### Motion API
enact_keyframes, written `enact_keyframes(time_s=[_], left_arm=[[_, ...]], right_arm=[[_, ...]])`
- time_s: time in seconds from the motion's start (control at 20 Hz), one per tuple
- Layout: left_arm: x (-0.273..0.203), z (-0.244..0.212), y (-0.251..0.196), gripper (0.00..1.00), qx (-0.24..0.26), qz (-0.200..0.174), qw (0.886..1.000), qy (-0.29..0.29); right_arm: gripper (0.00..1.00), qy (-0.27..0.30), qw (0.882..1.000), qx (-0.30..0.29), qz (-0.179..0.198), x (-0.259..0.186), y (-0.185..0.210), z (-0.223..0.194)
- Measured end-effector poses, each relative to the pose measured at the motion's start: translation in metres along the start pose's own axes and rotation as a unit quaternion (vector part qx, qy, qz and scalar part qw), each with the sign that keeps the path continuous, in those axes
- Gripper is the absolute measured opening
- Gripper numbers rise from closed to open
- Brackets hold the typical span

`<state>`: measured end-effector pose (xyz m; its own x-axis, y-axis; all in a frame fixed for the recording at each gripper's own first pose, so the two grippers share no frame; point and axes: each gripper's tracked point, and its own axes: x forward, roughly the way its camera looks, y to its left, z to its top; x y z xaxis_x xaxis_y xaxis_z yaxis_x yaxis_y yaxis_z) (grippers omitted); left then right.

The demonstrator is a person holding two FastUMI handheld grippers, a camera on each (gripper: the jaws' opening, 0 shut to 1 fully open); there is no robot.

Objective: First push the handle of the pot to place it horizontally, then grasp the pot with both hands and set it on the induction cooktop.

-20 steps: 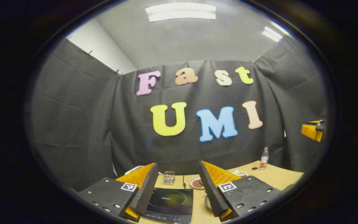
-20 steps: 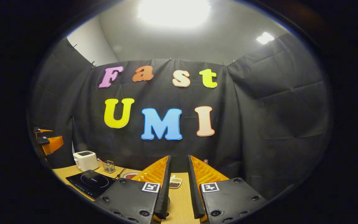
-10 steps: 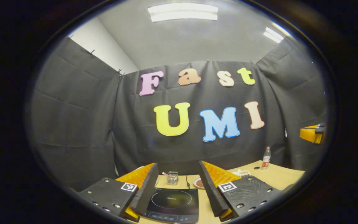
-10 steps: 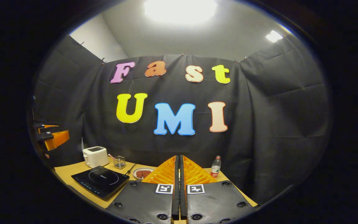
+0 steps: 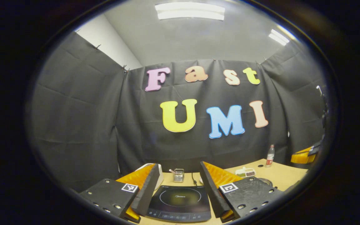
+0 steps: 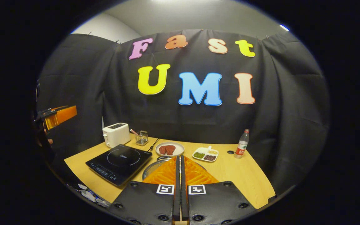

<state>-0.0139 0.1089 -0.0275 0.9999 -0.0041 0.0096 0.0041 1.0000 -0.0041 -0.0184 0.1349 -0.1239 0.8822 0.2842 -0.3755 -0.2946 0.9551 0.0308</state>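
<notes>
Right hand-held gripper [image 6: 180, 162]: fingers pressed together, nothing between them, held above the table [image 6: 245, 175]. Pot [image 6: 155, 167] sits just beyond and left of its tips, mostly hidden behind its fingers; only a metal rim arc shows, so I cannot tell where the handle points. Induction cooktop [image 6: 119, 162] is left of the pot, close beside it, nothing on its glass. Farther out: plate of meat [image 6: 169, 149] ahead, divided dish [image 6: 205, 154] ahead-right, bottle [image 6: 242, 144] further right. Toaster [image 6: 116, 134] and small wire basket [image 6: 141, 138] sit behind the cooktop near the wall. Far left, the left hand-held gripper shows, raised well above the table.

Left hand-held gripper [image 5: 180, 175]: fingers wide apart, empty. Induction cooktop [image 5: 180, 201] lies directly under and between them. Wire basket [image 5: 178, 175] just beyond the cooktop, toaster [image 5: 159, 172] partly behind the left finger. A bit of the pot rim [image 5: 265, 180] shows to the right, past the right finger. Divided dish [image 5: 245, 172] and bottle [image 5: 270, 155] are farther right.
</notes>
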Motion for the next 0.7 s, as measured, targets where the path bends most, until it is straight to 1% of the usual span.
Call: enact_keyframes(time_s=[0.1,0.15,0.35,0.5,0.7], left_arm=[[-0.001,0.000,0.004,0.77,-0.004,0.004,1.000,-0.002],[-0.003,0.000,0.005,0.77,-0.005,0.005,1.000,-0.003],[-0.001,-0.004,0.007,0.77,0.000,0.013,1.000,-0.001],[0.004,-0.009,0.005,0.77,0.001,0.024,1.000,0.005],[0.017,-0.010,-0.004,0.77,0.009,0.038,0.999,0.009]], right_arm=[[0.02,0.028,0.999,-0.012,0.019,0.004,0.013,-0.022],[0.02,0.042,0.998,-0.014,0.036,0.005,0.022,-0.033],[0.02,0.088,0.992,-0.034,0.082,0.013,0.042,-0.069],[0.02,0.125,0.984,-0.052,0.113,0.022,0.048,-0.095],[0.02,0.178,0.972,-0.045,0.146,0.033,0.047,-0.131]])
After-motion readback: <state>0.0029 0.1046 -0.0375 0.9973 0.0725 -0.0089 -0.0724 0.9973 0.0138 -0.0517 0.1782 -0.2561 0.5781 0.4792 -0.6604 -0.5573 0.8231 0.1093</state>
